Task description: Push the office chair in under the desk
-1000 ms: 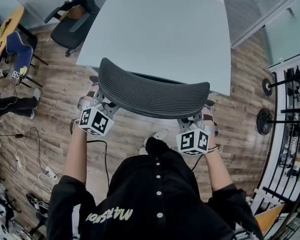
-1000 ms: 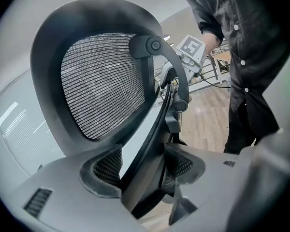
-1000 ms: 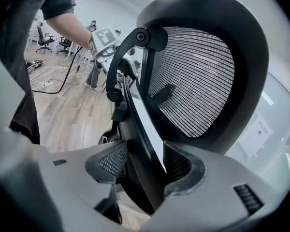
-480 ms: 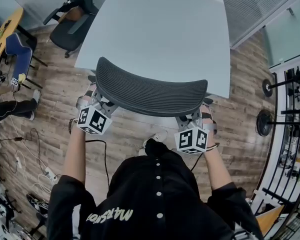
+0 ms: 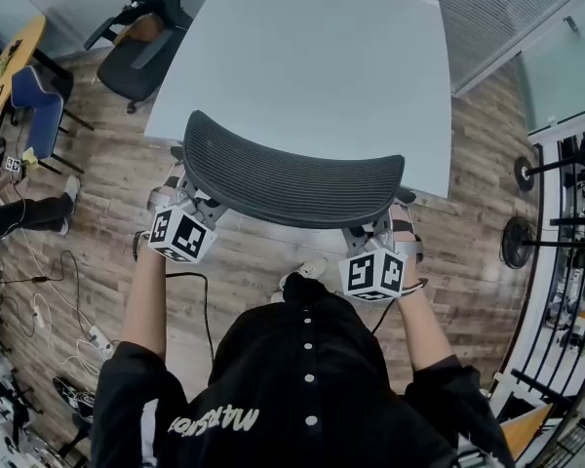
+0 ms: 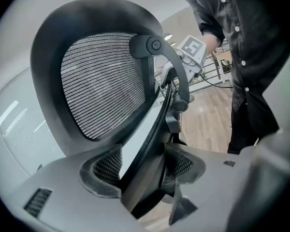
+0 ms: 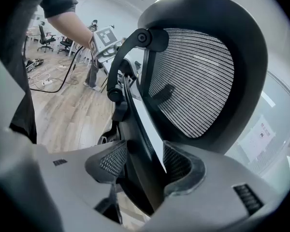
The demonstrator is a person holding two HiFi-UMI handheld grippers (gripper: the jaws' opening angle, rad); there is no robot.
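Clamping the left gripper (image 6: 142, 164) onto the dark side edge of the office chair (image 6: 101, 81), pinching that edge between both pads (image 6: 108, 166) at the lower centre of the left gripper view. Clamping the right gripper (image 7: 144, 164) the same way onto the opposite side edge, at the lower centre of the right gripper view. Spanning mid-frame in the head view with the mesh backrest (image 5: 292, 178), flanked lower left and lower right by both grippers. Overlapping the near edge of the pale desk (image 5: 302, 57) at upper centre, above wood floor (image 5: 107, 193).
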